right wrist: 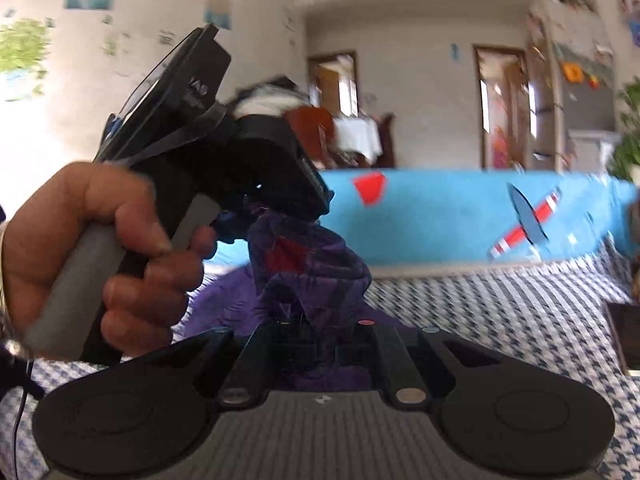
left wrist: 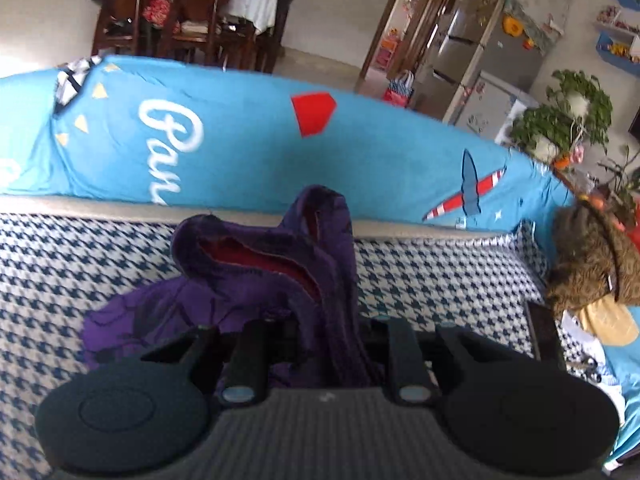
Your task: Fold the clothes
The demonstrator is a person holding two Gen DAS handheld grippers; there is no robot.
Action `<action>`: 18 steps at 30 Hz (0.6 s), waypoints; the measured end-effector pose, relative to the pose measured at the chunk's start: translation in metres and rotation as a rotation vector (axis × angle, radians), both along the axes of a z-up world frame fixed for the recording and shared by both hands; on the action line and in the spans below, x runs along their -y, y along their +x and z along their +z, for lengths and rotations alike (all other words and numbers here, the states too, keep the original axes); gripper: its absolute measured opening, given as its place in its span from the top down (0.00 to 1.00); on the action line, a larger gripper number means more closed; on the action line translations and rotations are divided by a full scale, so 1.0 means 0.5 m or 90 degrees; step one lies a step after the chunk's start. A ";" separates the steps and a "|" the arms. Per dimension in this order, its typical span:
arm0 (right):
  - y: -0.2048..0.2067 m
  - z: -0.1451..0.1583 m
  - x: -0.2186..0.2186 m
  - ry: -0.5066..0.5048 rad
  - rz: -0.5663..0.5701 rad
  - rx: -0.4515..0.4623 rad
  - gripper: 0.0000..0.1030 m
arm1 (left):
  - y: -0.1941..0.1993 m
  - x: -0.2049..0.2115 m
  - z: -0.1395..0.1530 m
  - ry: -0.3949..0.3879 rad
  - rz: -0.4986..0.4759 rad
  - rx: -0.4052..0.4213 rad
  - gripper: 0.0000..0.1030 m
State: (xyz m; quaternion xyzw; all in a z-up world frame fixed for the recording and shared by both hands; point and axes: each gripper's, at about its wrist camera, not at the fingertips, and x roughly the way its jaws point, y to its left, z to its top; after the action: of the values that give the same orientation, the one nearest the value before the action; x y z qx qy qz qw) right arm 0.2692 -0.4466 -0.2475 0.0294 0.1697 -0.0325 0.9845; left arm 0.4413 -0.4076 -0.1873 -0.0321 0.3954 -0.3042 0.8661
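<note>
A purple garment (left wrist: 256,264) with red lining is lifted off the houndstooth sofa seat (left wrist: 60,272), its lower part still lying bunched on the seat. My left gripper (left wrist: 326,332) is shut on a bunched fold that rises between its fingers. In the right wrist view the same purple garment (right wrist: 312,272) hangs between both tools. My right gripper (right wrist: 324,332) is shut on its lower edge. A hand (right wrist: 80,232) holds the left gripper (right wrist: 260,208) up and to the left, and its fingertips are hidden in the cloth.
A bright blue printed cover (left wrist: 240,140) drapes the sofa back. A brown furry item (left wrist: 592,272) and a dark flat device (left wrist: 544,332) lie at the seat's right end. Behind the sofa are potted plants (left wrist: 560,120), a fridge (left wrist: 500,60) and dining chairs (left wrist: 180,20).
</note>
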 end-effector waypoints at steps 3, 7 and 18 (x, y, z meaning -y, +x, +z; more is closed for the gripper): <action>-0.003 -0.021 0.018 -0.001 -0.025 -0.035 0.92 | 0.012 0.027 -0.055 0.011 -0.015 -0.023 0.82; -0.009 -0.048 0.041 0.015 -0.061 -0.092 0.91 | 0.027 0.046 -0.120 0.026 -0.046 -0.044 0.75; -0.031 -0.062 0.117 0.085 -0.232 -0.153 0.77 | -0.012 0.045 -0.073 -0.022 -0.107 -0.040 0.44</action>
State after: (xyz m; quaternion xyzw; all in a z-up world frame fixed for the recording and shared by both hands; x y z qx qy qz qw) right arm 0.2534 -0.5051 -0.2784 0.1208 0.2795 -0.2013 0.9310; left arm 0.4354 -0.4300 -0.2238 -0.0234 0.4182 -0.3813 0.8241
